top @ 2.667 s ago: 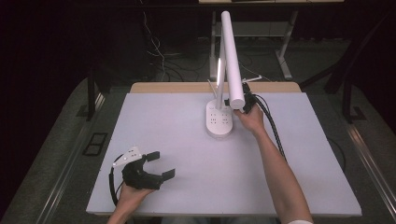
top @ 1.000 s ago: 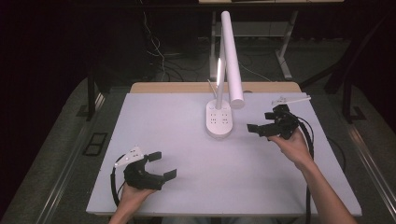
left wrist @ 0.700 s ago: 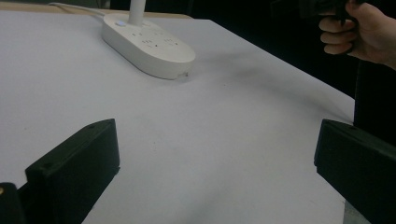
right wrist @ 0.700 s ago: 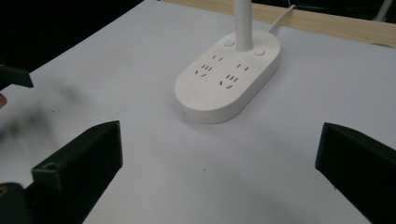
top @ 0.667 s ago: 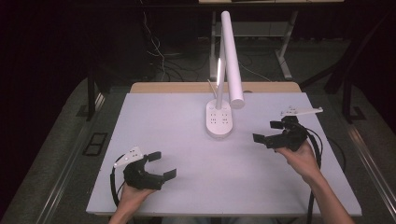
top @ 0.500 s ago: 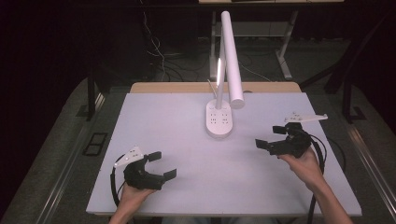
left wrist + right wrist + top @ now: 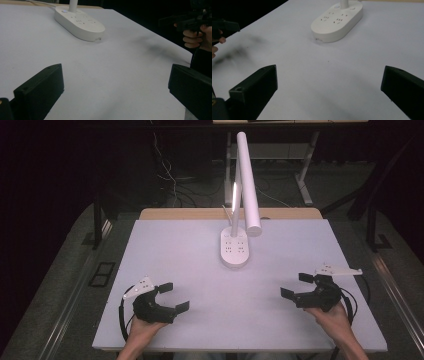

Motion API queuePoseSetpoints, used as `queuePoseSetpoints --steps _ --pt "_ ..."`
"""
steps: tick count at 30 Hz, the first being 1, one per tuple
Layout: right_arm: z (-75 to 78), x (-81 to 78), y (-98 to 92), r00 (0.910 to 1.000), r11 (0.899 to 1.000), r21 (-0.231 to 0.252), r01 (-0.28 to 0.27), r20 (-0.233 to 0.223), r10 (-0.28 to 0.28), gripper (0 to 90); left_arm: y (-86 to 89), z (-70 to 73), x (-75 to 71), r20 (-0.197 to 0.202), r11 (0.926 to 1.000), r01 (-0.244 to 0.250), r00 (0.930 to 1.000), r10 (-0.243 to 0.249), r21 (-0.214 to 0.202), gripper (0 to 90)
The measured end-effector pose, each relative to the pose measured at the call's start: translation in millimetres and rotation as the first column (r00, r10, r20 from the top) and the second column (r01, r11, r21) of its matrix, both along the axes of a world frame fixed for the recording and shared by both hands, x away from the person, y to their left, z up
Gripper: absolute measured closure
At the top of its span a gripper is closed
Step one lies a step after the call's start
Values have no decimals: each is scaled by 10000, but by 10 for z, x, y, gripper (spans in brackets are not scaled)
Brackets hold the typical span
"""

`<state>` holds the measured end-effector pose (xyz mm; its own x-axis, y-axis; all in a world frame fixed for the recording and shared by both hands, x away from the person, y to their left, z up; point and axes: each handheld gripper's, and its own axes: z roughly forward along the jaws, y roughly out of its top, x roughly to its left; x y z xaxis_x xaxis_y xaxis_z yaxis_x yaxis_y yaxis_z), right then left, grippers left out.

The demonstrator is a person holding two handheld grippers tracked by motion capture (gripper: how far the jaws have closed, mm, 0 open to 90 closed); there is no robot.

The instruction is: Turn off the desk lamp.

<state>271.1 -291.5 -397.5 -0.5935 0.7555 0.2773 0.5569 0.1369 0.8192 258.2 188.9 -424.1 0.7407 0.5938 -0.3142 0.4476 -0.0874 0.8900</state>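
A white desk lamp stands at the back middle of the white table (image 7: 200, 265); its oval base (image 7: 235, 249) carries sockets and a button, and its long tube head (image 7: 248, 182) angles forward over the base. The base also lies ahead in the left gripper view (image 7: 79, 23) and the right gripper view (image 7: 338, 21). My left gripper (image 7: 174, 296) rests near the front left, open and holding nothing. Near the front right my right gripper (image 7: 297, 286) is open too, jaws wide apart and empty. The right hand with its gripper (image 7: 190, 21) appears far off in the left gripper view.
A wooden strip (image 7: 190, 214) runs along the table's far edge. Behind it, cables (image 7: 170, 180) and the metal legs (image 7: 302, 175) of another table stand on the dark floor. Floor rails (image 7: 75, 285) run beside the table on the left.
My right gripper has drawn back from the lamp head, moving toward the front right of the table and lowering near its surface. The left gripper has stayed put.
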Motion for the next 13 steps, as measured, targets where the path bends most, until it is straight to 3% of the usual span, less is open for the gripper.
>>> queuePoseSetpoints --steps 13 --pt "-276 -293 -164 9986 9981 -404 469 270 -458 7 -10 -4 12 -29 10000 44 10000 -44 25 0"
